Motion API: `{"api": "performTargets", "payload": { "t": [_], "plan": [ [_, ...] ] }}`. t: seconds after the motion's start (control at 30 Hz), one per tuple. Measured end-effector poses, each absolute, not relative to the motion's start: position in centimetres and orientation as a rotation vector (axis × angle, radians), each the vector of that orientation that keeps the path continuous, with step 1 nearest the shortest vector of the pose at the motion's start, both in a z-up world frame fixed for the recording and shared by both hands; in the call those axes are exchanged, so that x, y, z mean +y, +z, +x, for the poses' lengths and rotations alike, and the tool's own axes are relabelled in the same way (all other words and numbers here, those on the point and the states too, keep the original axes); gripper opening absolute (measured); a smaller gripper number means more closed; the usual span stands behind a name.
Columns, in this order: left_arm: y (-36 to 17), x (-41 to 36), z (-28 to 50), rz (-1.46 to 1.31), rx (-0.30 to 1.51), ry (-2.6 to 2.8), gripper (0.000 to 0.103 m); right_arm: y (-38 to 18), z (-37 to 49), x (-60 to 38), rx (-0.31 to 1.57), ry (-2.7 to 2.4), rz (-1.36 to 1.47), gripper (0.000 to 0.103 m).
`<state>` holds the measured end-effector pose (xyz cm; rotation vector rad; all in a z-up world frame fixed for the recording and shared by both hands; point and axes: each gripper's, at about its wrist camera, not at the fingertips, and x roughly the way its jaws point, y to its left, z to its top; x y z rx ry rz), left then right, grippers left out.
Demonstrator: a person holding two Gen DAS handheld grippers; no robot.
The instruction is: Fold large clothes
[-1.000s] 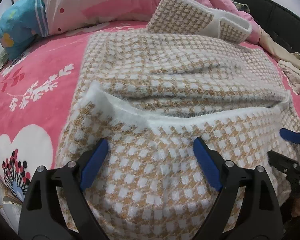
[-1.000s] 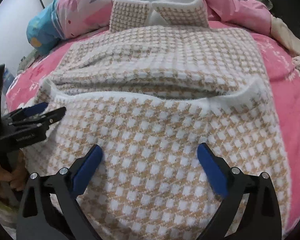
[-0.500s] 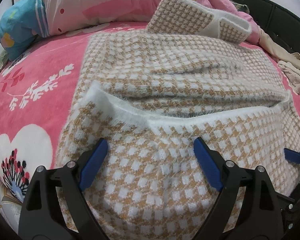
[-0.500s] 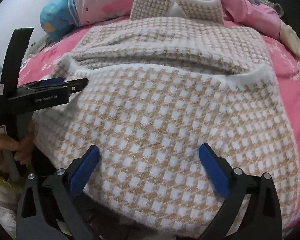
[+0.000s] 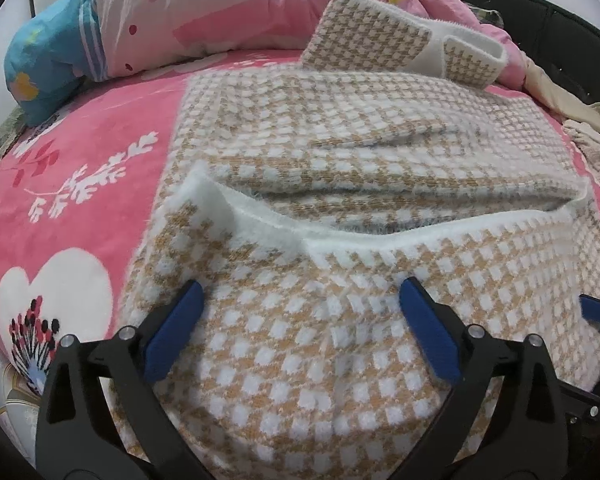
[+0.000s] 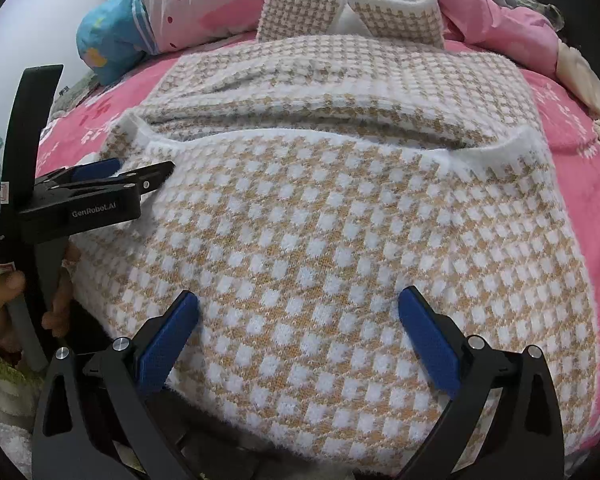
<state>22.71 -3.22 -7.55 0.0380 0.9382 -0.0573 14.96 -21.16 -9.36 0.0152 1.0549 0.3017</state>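
Two tongs gape over the checked sweater (image 5: 340, 208) on the pink bed (image 5: 80, 168), hem folded up: left tongs (image 5: 300, 312) opening wider than earlier, right tongs (image 6: 296, 320) apart. Bare bedsheet flanks both sides.

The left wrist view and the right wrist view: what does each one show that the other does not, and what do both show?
Only the left wrist view shows the white heart print on the pink bedcover. Only the right wrist view shows the hand gripping the left gripper from the side. Both show the checked sweater with its hem folded up, its collar against the pink quilt, and the right gripper with its jaws apart. The left gripper's jaws are opening, pinching nothing.
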Motion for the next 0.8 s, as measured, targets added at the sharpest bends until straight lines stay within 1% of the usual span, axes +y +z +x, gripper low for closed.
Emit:
{"api": "performTargets", "payload": {
  "t": [0.53, 0.63, 0.8],
  "plan": [
    [-7.6, -2.9, 22.3, 0.049, 0.92, -0.08, 0.095, -9.4, 15.1, -21.1, 1.056, 0.298, 0.023, 0.097],
    [-6.6, -2.5, 21.9, 0.034, 0.912, -0.101, 0.095, -9.4, 15.1, -21.1, 1.055, 0.299, 0.024, 0.097],
    [-3.8, -3.2, 19.5, 0.023, 0.83, -0.197, 0.095, -9.4, 15.1, -21.1, 1.055, 0.298, 0.024, 0.097]
  ]
}}
